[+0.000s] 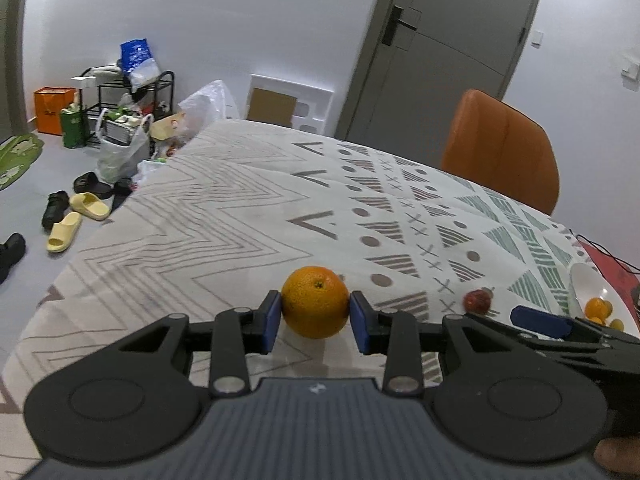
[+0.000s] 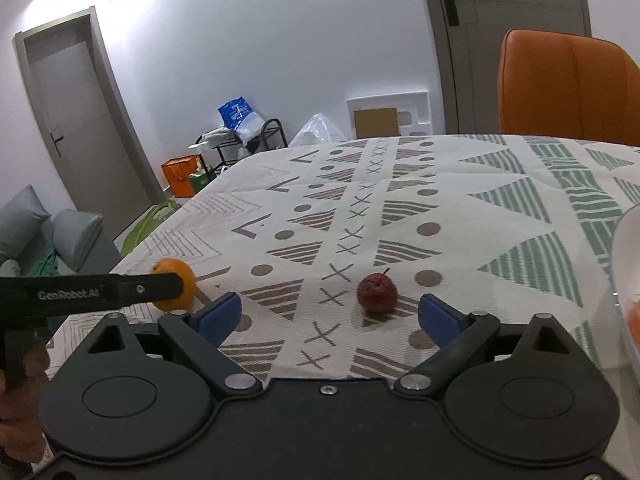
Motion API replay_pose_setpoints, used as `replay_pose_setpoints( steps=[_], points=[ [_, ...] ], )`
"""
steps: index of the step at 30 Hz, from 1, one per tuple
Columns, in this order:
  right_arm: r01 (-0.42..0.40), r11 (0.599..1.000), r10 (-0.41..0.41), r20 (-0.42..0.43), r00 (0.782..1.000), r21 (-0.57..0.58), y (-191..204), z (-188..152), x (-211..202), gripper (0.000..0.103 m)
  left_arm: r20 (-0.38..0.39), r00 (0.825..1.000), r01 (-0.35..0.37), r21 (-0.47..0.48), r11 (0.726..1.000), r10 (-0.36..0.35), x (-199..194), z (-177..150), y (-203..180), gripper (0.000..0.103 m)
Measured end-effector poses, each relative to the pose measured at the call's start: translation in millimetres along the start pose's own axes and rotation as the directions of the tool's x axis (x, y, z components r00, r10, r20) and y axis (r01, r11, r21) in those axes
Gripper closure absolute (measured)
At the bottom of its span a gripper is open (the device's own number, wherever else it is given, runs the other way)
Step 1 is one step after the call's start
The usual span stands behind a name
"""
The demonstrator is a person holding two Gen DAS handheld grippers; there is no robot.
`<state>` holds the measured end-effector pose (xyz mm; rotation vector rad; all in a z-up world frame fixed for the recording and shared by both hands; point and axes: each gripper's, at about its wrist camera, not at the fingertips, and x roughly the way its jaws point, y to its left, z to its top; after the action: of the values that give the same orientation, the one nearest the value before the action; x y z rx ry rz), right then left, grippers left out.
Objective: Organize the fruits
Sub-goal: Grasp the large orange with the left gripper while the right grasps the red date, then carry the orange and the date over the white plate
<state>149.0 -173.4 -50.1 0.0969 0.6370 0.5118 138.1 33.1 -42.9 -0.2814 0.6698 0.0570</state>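
Left gripper [image 1: 315, 322] pinching the orange [image 1: 315, 307]; right gripper [image 2: 329, 317] gaping empty before the red fruit [image 2: 377, 292], risking rolling it.

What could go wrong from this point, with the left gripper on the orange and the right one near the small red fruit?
The left gripper pinches the round orange only at its sides, so it may slip or roll out. The right gripper is open and the red fruit sits ahead of its fingertips, toward the right finger; closing now might nudge it away.
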Motion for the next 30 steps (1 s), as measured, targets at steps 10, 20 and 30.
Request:
replay_pose_setpoints(
  steps=[10,20,30],
  points=[
    [0.036,0.999,-0.036,-0.016,0.999,0.006,-1.4,2.7,12.7,0.026,0.014,1.000,-0.026,-0.013,1.000,0.026,-5.7,1.8,9.7,0.068],
    [0.073,0.996,-0.073,-0.010,0.997,0.041,-19.6,1.1,1.6,0.081,0.020,1.000,-0.008,0.008,1.000,0.008,-8.4,2.8,-0.5,0.068],
    [0.090,0.994,-0.093,0.041,0.995,0.062,-31.7,-4.2,-41.9,0.081,0.011,0.998,0.055,0.058,0.997,-0.056,-6.2,-2.6,-34.1,0.068]
  ],
)
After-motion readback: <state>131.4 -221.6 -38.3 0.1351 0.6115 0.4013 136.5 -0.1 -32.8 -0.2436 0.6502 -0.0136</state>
